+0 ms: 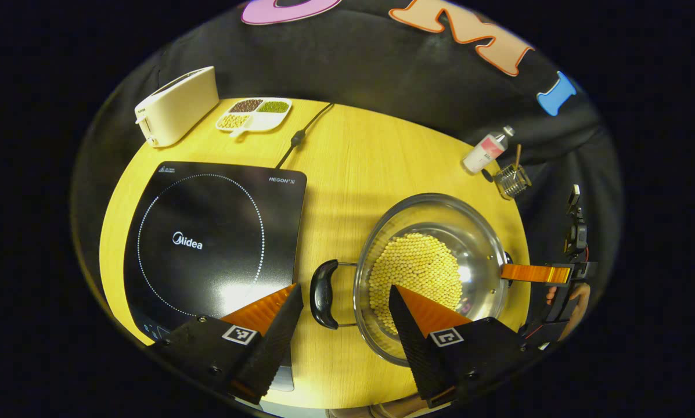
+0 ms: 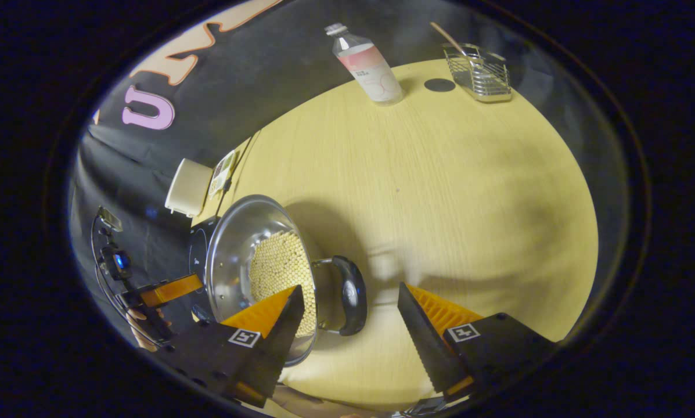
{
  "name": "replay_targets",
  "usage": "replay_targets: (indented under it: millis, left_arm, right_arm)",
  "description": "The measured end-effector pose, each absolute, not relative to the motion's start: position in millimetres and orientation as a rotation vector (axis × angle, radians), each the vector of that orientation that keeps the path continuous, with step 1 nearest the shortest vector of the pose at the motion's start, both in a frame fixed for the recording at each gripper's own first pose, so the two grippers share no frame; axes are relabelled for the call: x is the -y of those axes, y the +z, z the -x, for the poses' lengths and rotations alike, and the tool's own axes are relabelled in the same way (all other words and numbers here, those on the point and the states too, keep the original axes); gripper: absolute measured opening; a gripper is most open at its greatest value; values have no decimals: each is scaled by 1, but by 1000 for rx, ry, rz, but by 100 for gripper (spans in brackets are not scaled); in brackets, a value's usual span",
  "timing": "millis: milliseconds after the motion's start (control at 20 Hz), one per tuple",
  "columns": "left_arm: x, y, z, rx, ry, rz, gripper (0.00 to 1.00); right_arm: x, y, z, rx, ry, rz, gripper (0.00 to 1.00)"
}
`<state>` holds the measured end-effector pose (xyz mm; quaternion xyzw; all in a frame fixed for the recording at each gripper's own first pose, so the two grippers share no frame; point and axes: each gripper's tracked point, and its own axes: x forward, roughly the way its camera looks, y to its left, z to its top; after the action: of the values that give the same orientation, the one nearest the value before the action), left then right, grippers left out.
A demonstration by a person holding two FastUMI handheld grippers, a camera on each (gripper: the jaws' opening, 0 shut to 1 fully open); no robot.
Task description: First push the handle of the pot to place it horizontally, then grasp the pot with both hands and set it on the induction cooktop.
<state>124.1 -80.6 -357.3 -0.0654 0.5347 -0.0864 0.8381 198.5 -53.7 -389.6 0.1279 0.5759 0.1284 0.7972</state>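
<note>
A steel pot (image 1: 481, 232) holding yellow beans stands on the round wooden table, right of the black induction cooktop (image 1: 208, 238). Its black loop handle (image 1: 324, 293) lies between the spread fingers of my left gripper (image 1: 344, 288), which is open. At the pot's far side, the right gripper (image 1: 515, 273) reaches in beside the other handle, a hand holding it. In the right gripper view, that other black handle (image 2: 350, 296) sits between the fingers of my right gripper (image 2: 348, 288), also open. The pot (image 2: 231, 255) is on its left, with the left gripper (image 2: 176, 288) beyond it.
A cream toaster (image 1: 176, 104) and a divided dish of beans (image 1: 254, 112) stand behind the cooktop, whose cord (image 1: 301, 136) runs to the back. A bottle (image 2: 370, 67) and a wire basket (image 2: 479, 72) stand at the table's far edge, past bare wood (image 2: 469, 191).
</note>
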Motion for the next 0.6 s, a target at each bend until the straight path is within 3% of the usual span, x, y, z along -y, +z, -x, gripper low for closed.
replay_targets:
  millis: [100, 150, 200, 300, 450, 500, 550, 600]
  left_arm:
    - [79, -366, -127, -1154, -171, 148, 93]
    - [79, -369, -128, -1162, -167, 152, 93]
    - [81, -371, -128, -1167, -169, 160, 93]
    - [86, -376, -128, -1182, -184, 176, 93]
    - [92, -383, -130, -1197, -192, 193, 93]
    - [93, -387, -131, -1201, -187, 198, 93]
    - [93, -390, -132, -1207, -184, 206, 93]
    - [93, -393, -133, -1212, -179, 218, 93]
  right_arm:
    - [52, -396, -200, -1252, 280, -277, 92]
    - [51, -401, -200, -1262, 284, -276, 100]
    - [49, -404, -200, -1270, 288, -275, 92]
    - [48, -411, -200, -1288, 294, -269, 90]
    - [42, -417, -196, -1308, 314, -269, 91]
    - [40, -419, -197, -1315, 318, -270, 98]
    - [38, -421, -196, -1324, 324, -273, 98]
    - [35, -423, -195, -1333, 335, -277, 88]
